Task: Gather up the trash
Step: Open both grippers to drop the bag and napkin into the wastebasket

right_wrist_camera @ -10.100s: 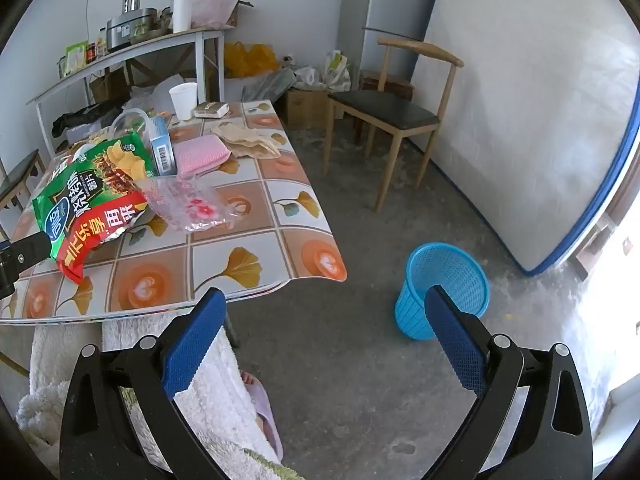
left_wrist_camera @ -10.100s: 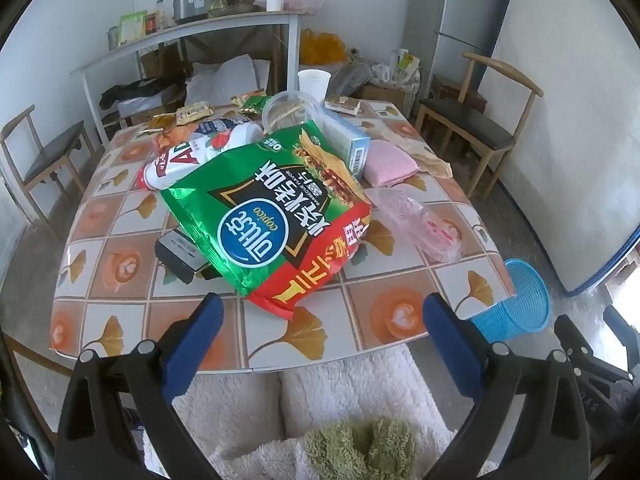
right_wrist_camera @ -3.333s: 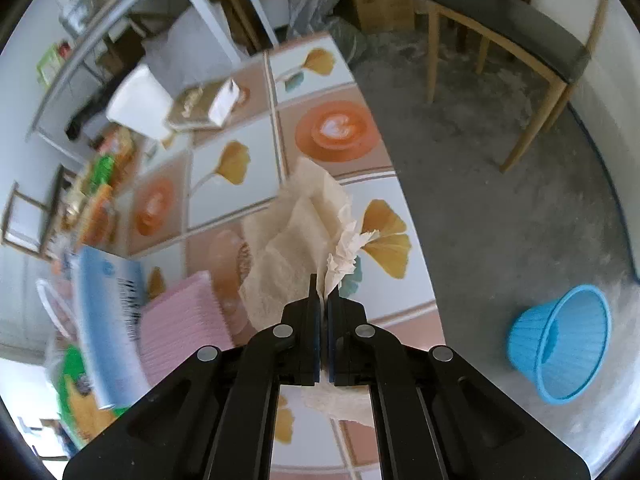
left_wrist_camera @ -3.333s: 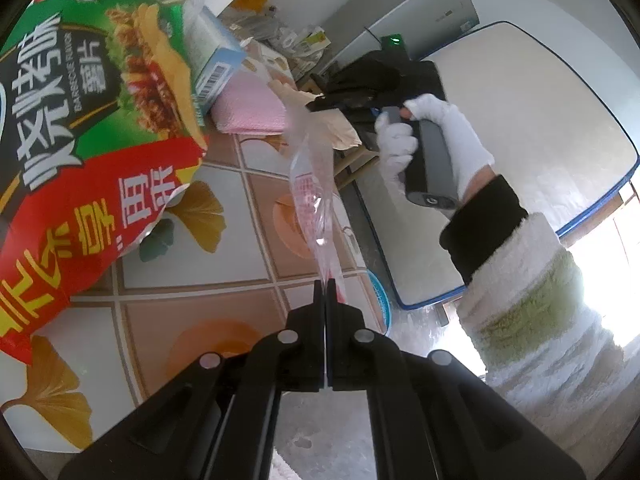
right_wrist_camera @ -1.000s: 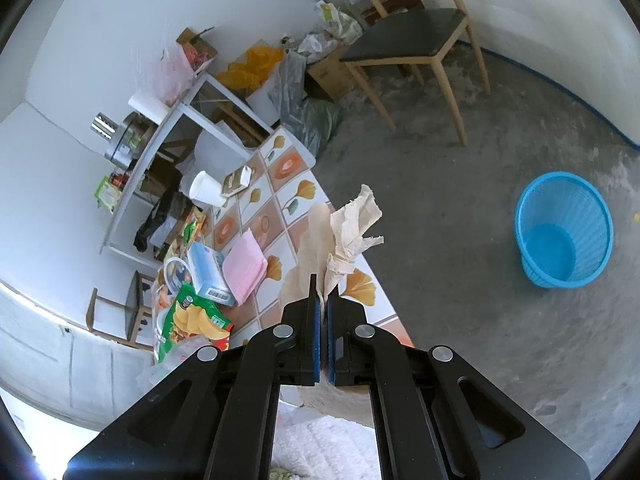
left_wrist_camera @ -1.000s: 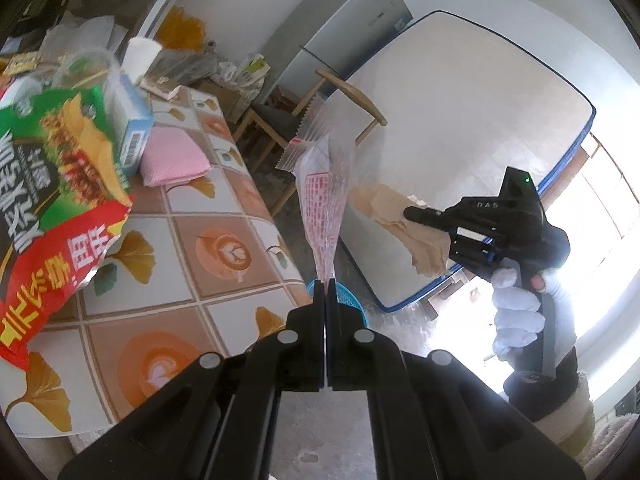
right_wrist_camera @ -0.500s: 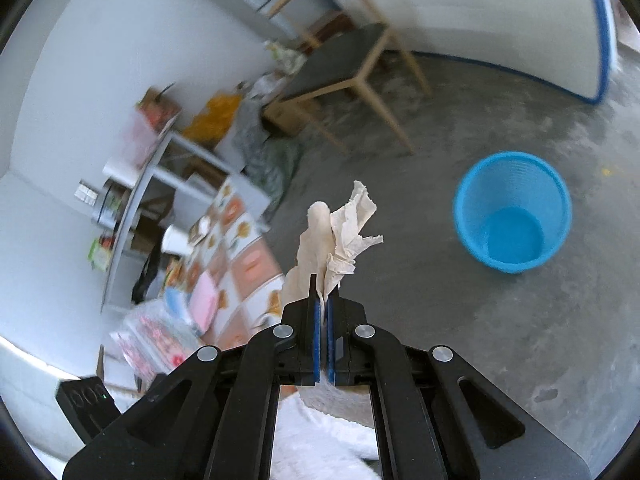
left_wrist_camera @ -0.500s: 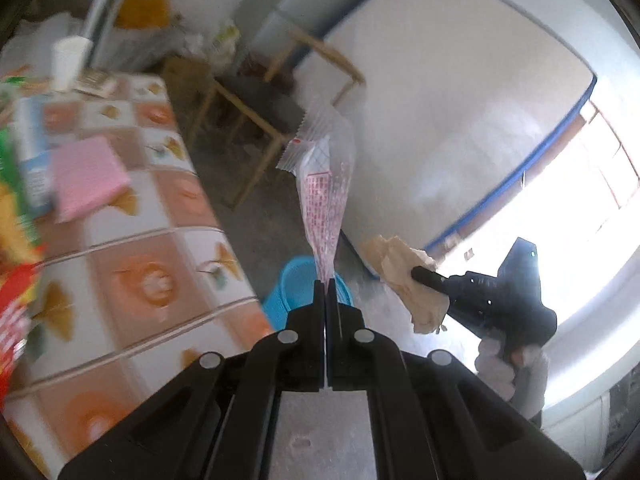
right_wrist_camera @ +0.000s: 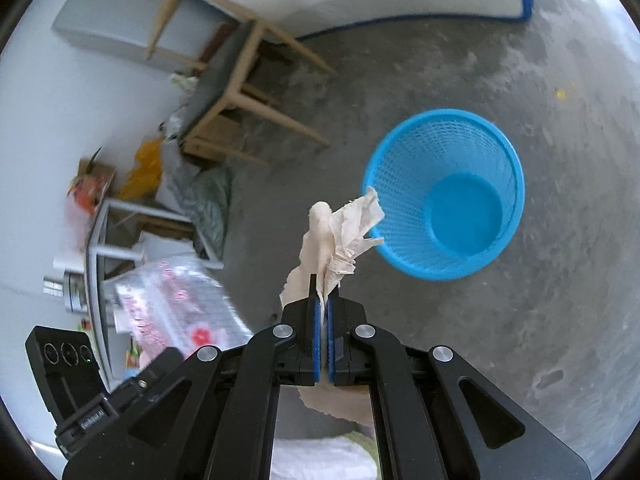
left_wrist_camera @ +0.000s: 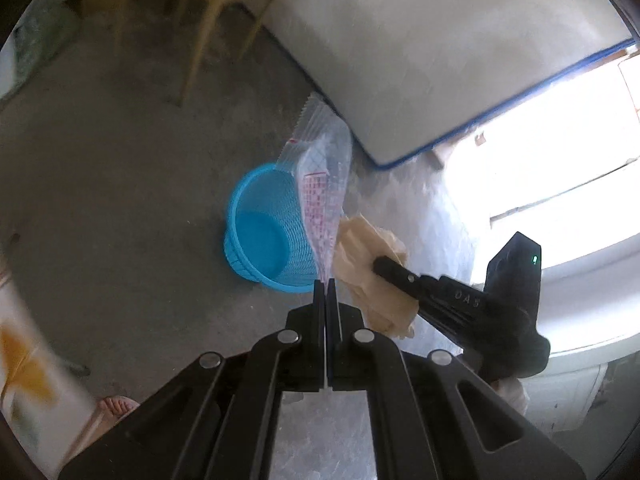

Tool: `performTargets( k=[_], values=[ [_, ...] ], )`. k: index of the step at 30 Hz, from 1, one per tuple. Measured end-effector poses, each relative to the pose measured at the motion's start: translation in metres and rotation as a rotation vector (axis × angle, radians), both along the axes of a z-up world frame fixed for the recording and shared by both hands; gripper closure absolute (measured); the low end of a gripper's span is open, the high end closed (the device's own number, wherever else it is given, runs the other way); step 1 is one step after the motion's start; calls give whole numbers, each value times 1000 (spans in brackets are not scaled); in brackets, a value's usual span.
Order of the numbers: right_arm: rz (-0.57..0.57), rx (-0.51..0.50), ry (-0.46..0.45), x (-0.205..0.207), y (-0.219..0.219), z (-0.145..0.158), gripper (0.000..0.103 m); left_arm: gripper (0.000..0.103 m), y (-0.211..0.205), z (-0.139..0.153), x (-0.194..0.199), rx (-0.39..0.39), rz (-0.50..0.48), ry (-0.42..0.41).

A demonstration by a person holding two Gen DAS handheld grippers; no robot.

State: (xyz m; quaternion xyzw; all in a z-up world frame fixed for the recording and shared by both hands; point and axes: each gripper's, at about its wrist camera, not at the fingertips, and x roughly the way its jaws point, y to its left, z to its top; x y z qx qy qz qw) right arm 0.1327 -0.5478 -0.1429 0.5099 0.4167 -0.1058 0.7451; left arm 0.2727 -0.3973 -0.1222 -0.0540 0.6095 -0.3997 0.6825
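My left gripper [left_wrist_camera: 325, 285] is shut on the lower end of a clear plastic bag [left_wrist_camera: 322, 184] with red print, which stands up in front of the blue mesh bin [left_wrist_camera: 264, 240] on the floor. My right gripper [right_wrist_camera: 322, 292] is shut on a crumpled beige paper napkin [right_wrist_camera: 332, 232], just left of the same bin [right_wrist_camera: 460, 204]. In the left wrist view the right gripper [left_wrist_camera: 380, 266] with its napkin [left_wrist_camera: 372, 276] hangs right beside the bag. The right wrist view shows the left gripper's body [right_wrist_camera: 96, 396] and the bag [right_wrist_camera: 180, 304] at lower left.
A wooden chair [right_wrist_camera: 236, 92] stands on the grey concrete floor behind the bin. A white mattress with blue edging [left_wrist_camera: 420, 52] leans against the wall. The tiled table's edge [left_wrist_camera: 24, 360] is at lower left, with a slippered foot [left_wrist_camera: 116, 406] below it. A cluttered shelf [right_wrist_camera: 100, 256] stands at left.
Both grippers swung away from the table and down toward the blue bin, carrying the bag and the napkin. The bin now looks larger and closer in both views.
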Motion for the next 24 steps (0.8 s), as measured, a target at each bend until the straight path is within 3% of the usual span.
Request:
performTargets(
  k=[6,8,9,10,11,12,17,24],
  values=[
    [-70,53,52,35,-42,-40,97,103,-58,-51,34,59,-28,54],
    [-104,82,60,45,-56,-55,83,100,-72,-66,43,79,-35,54],
    [-115,87,65,46,-61,-61,67,97,-78,-74,47,92,-38,54],
    [-130,91,72,47,-65,-66,59,82,-82,-80,51,105,-24,47],
    [-145,86,83,48,-69,-72,59,62,-84,-84,52,117,-10,37],
    [-150,80,88,49,-72,-75,59,54,-87,-85,54,118,5,18],
    [-178,62,107,44,-77,-82,57,53,-81,-79,46,87,-10,-15],
    [-166,-28,82,31,-74,-59,57,53,-62,-33,41,31,30,-78]
  ],
)
